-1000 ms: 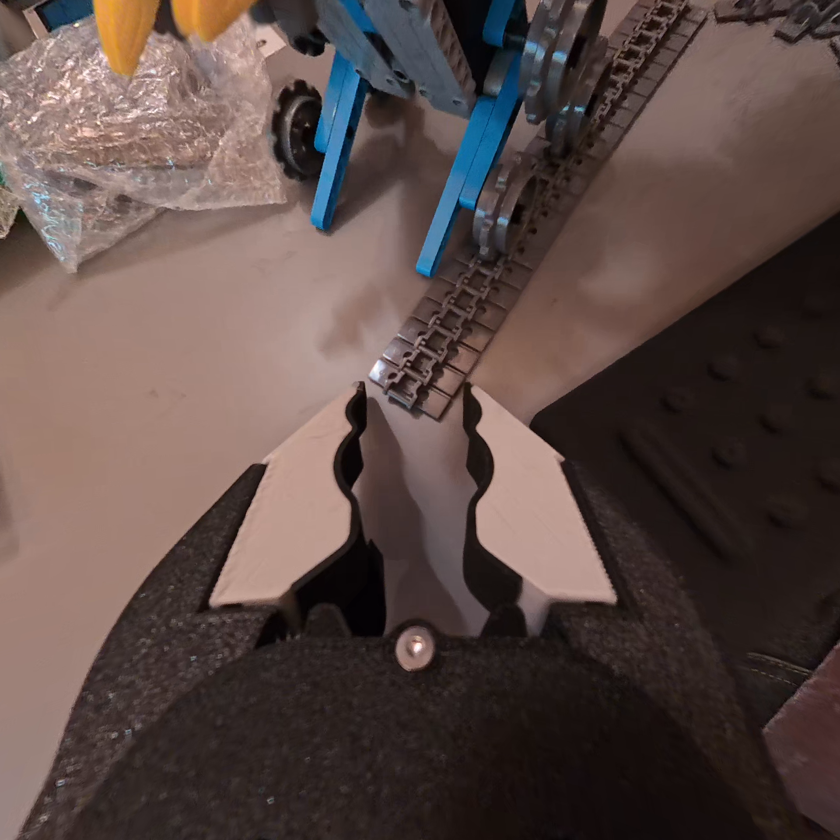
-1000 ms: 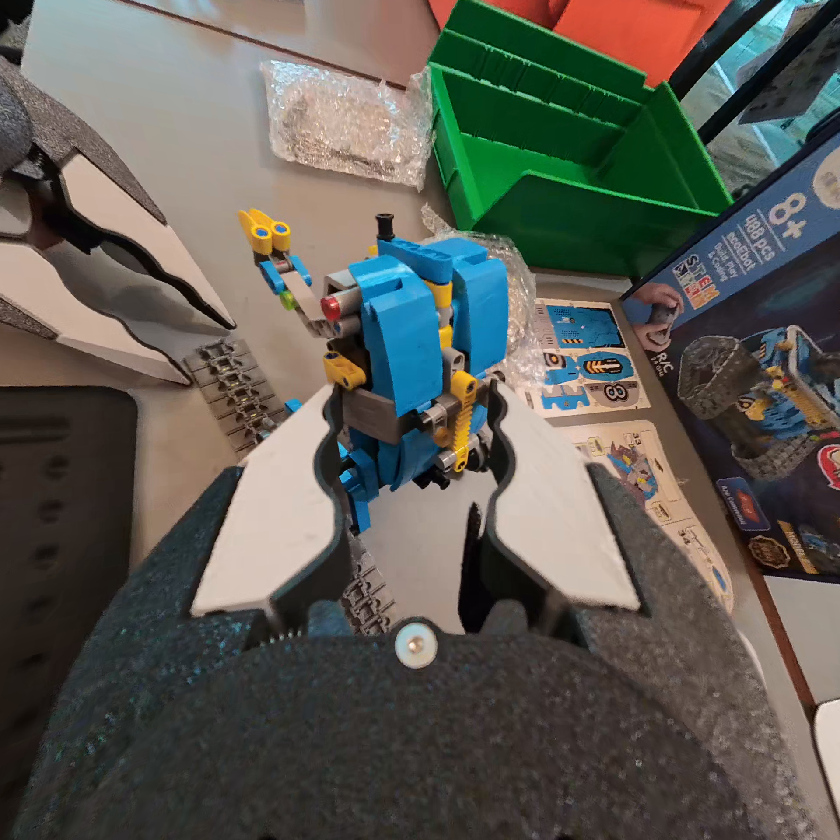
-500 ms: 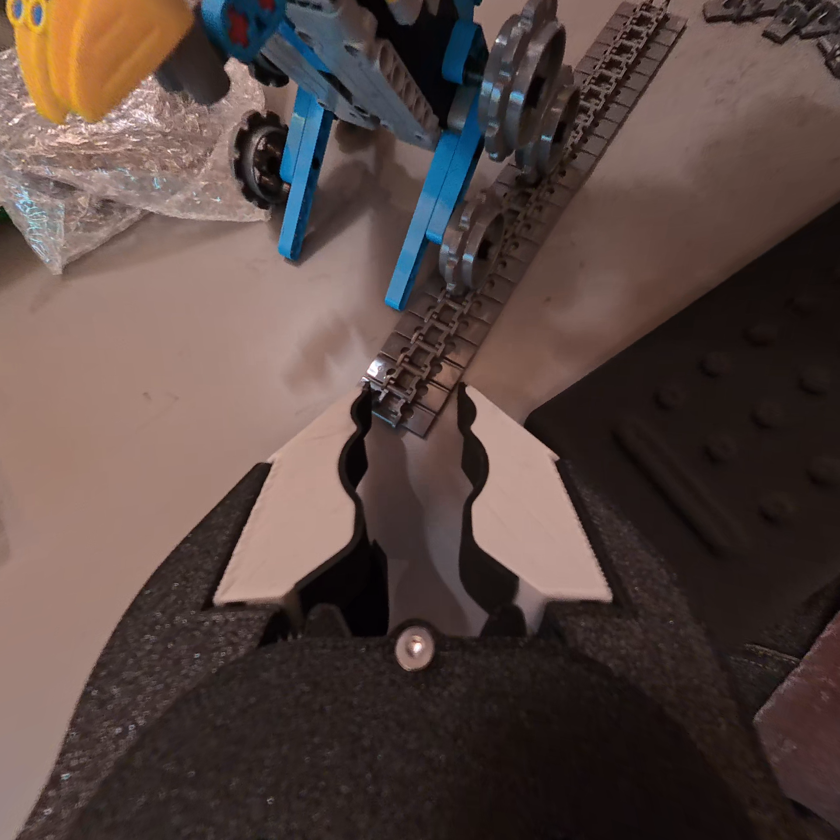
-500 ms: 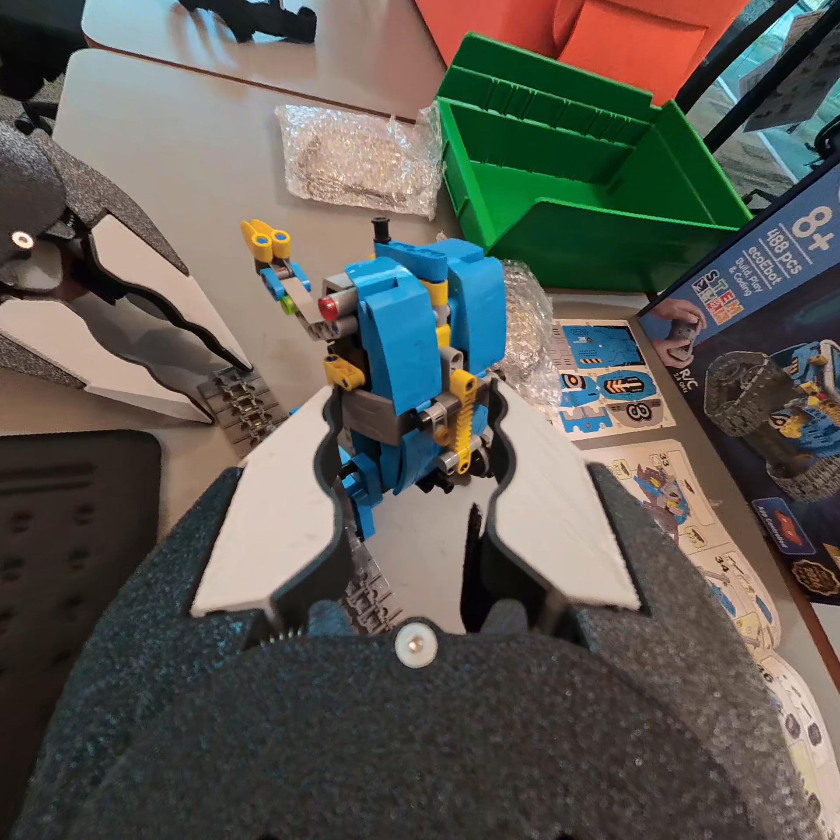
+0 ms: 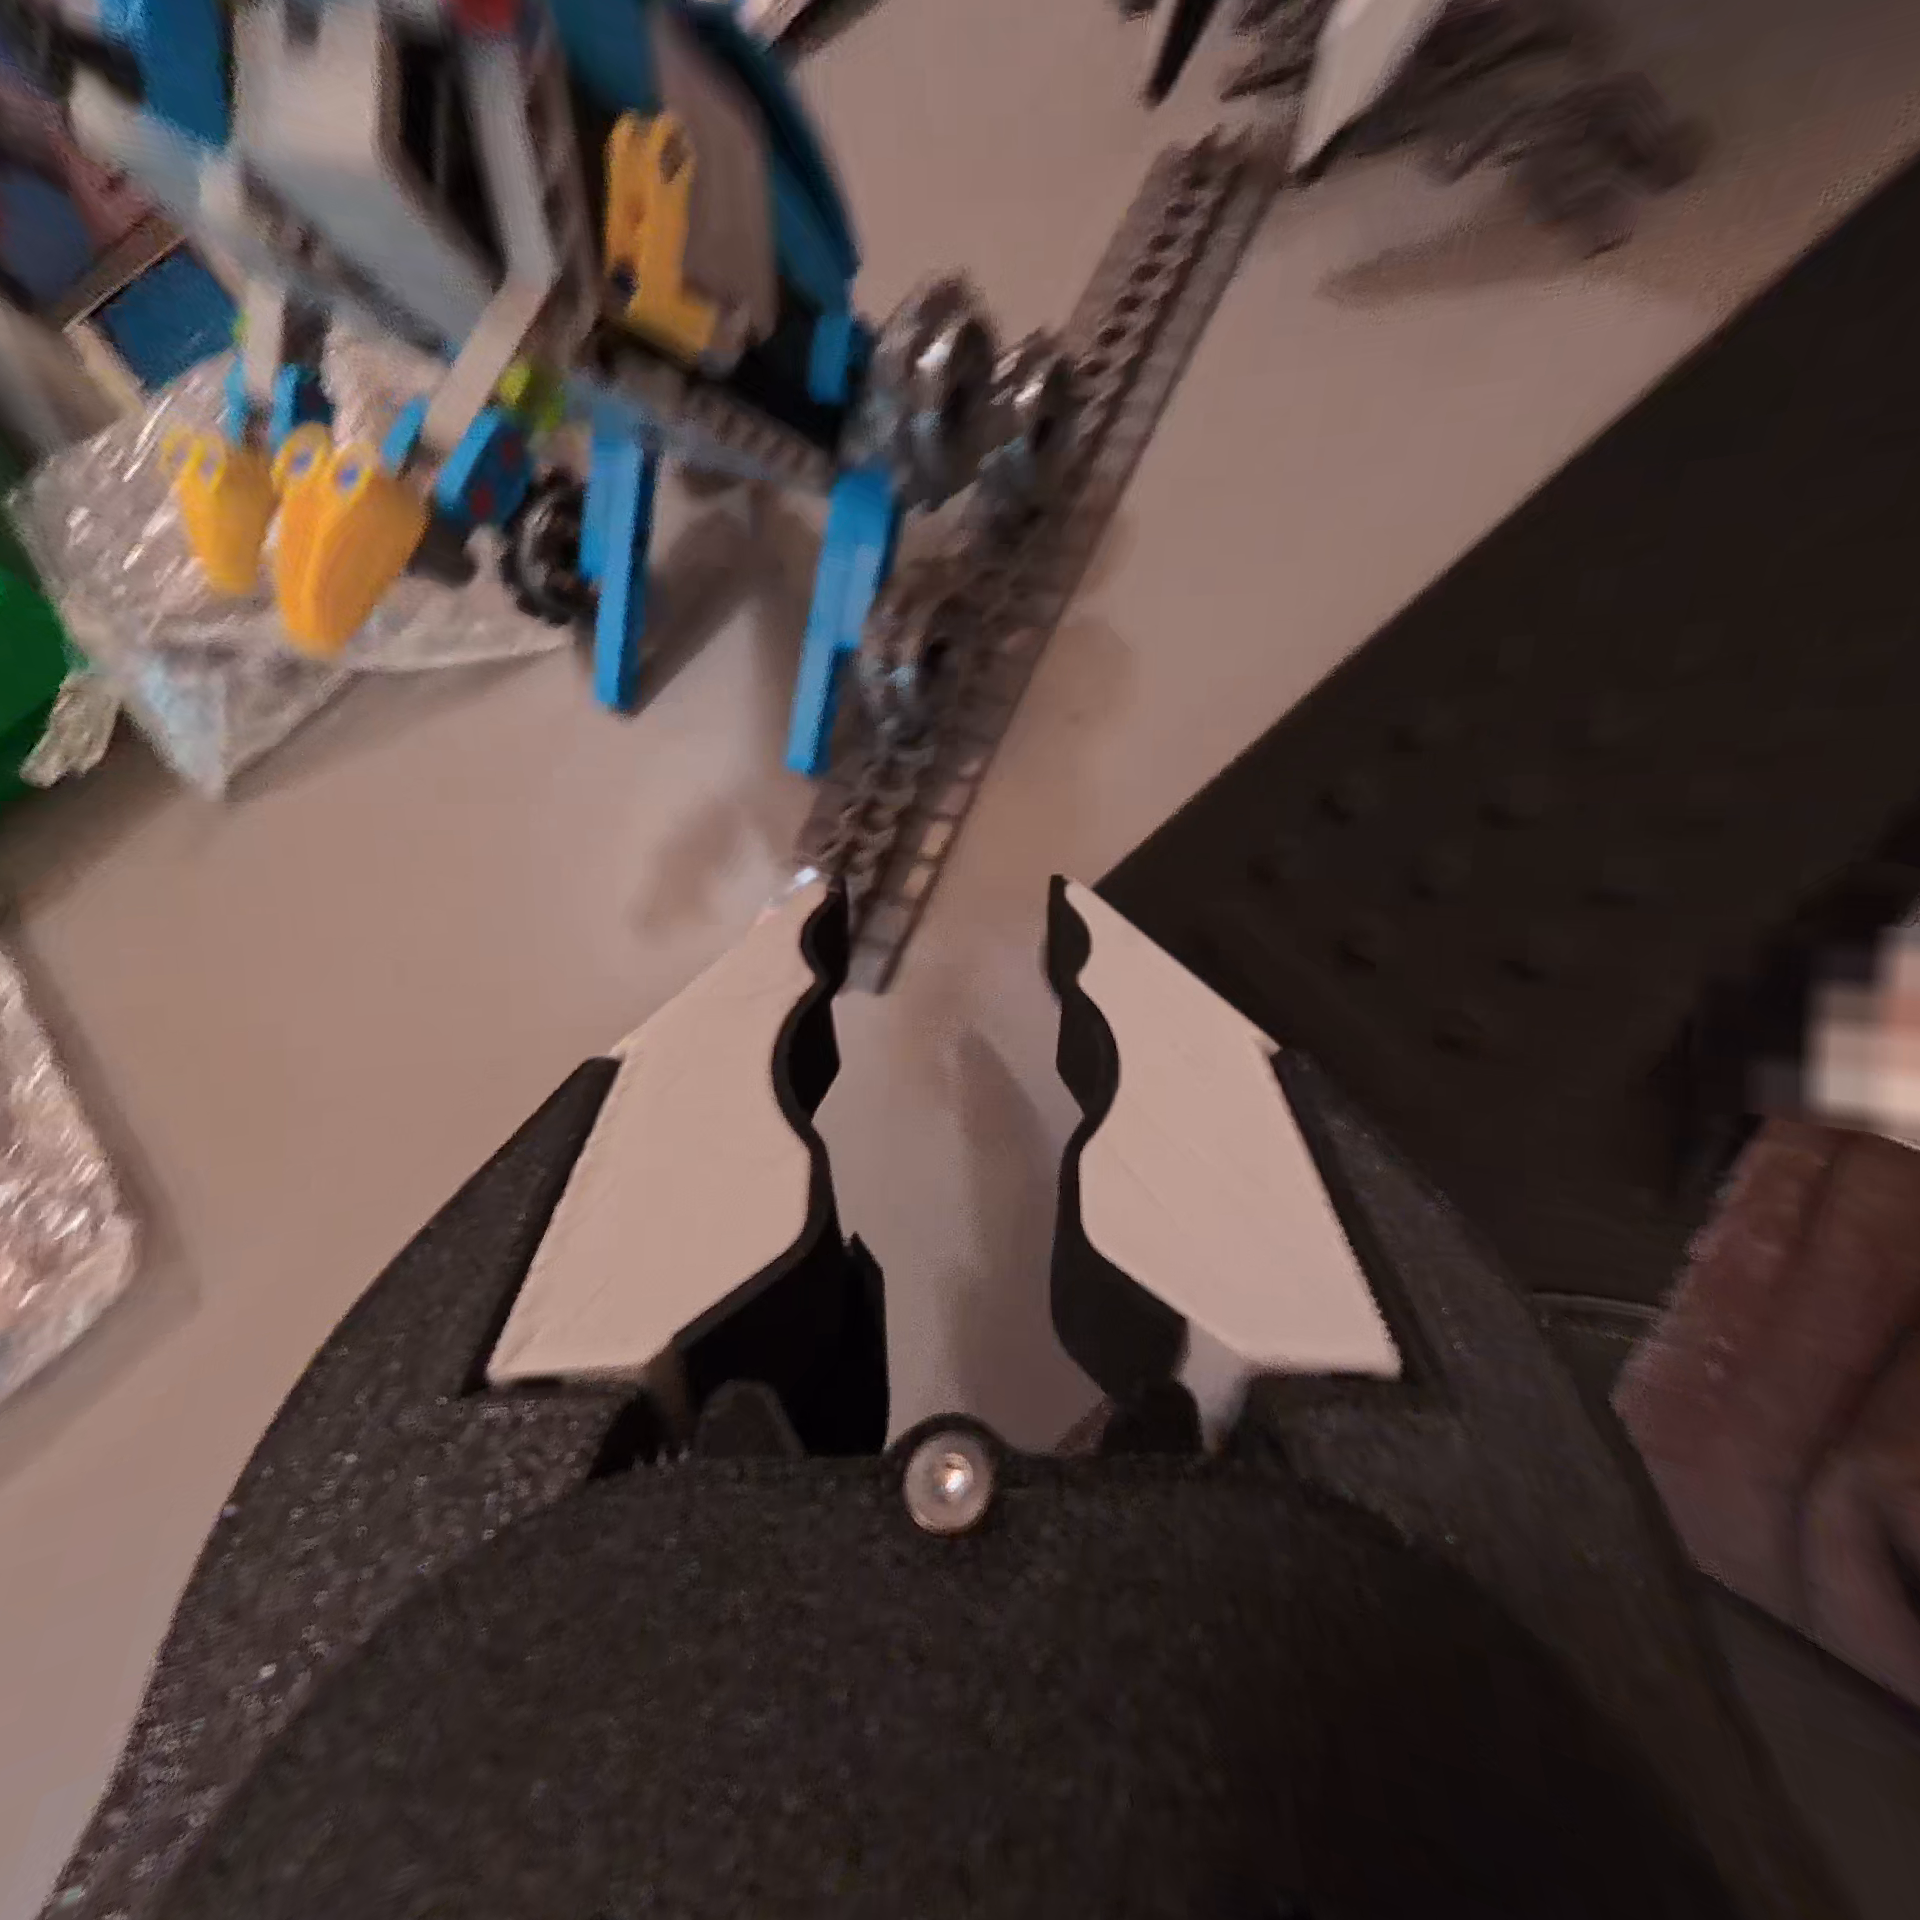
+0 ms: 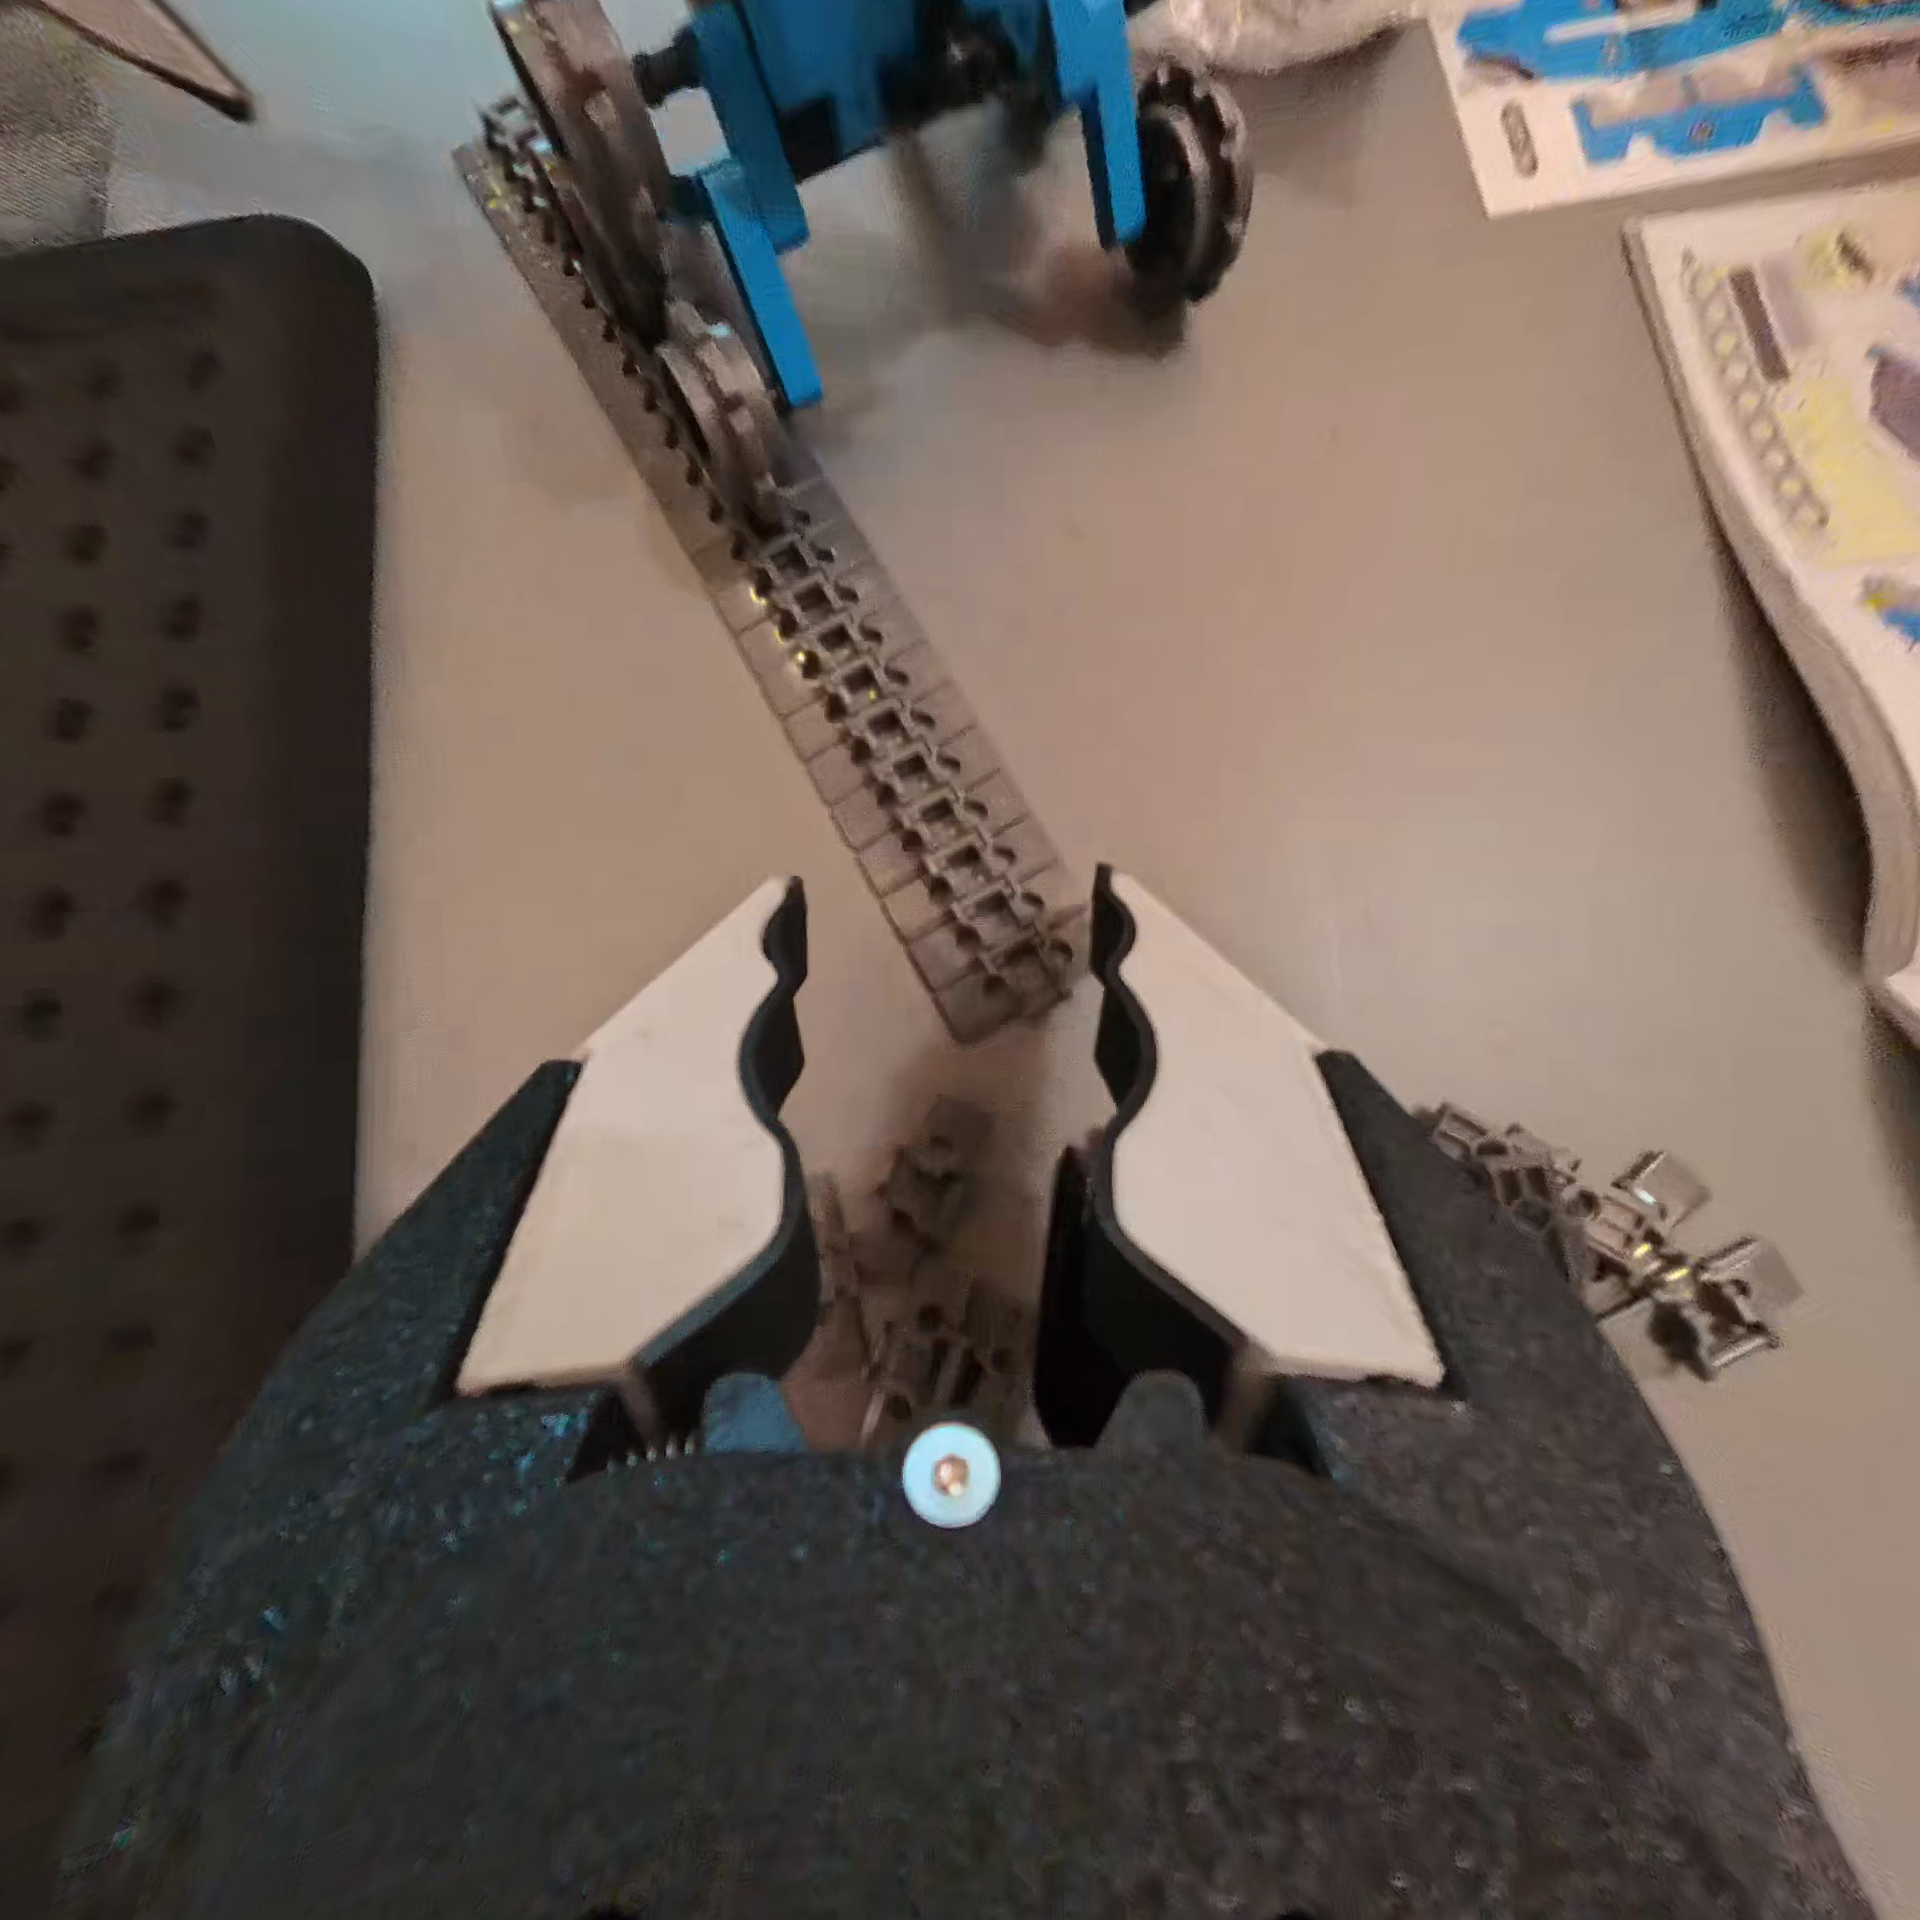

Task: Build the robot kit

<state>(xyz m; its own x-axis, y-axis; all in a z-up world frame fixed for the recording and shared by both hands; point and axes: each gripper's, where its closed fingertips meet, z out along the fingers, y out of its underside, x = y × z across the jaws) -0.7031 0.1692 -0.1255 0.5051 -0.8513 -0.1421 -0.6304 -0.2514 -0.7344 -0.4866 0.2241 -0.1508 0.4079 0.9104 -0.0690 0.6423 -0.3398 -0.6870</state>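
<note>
A blue brick-built robot model [image 5: 665,312] with yellow claws [image 5: 312,540] stands on the table, its grey gear wheels on a long grey track strip [image 5: 997,582]. My left gripper [image 5: 945,902] is open and low, and the strip's near end lies just inside its left fingertip [image 5: 821,935]. My right gripper [image 6: 948,899] is open and empty. The other end of the track strip [image 6: 883,748] lies between its fingertips, close to the right one [image 6: 1117,935]. The model [image 6: 831,104] also shows at the top of the right wrist view. The left wrist view is blurred.
A black studded mat [image 6: 156,727] lies beside the strip; it also shows in the left wrist view [image 5: 1558,727]. Loose track links lie under my right gripper [image 6: 935,1257] and to its right [image 6: 1621,1247]. A booklet [image 6: 1808,499], sticker sheet [image 6: 1662,94] and bubble-wrap bag [image 5: 187,644] lie around. About 25 centimeters separates my left fingertips from my right.
My right gripper has drawn back from the blue model and tipped down over the strip's end. The left wrist view has swung and blurred; the left gripper stays open at the strip's other end.
</note>
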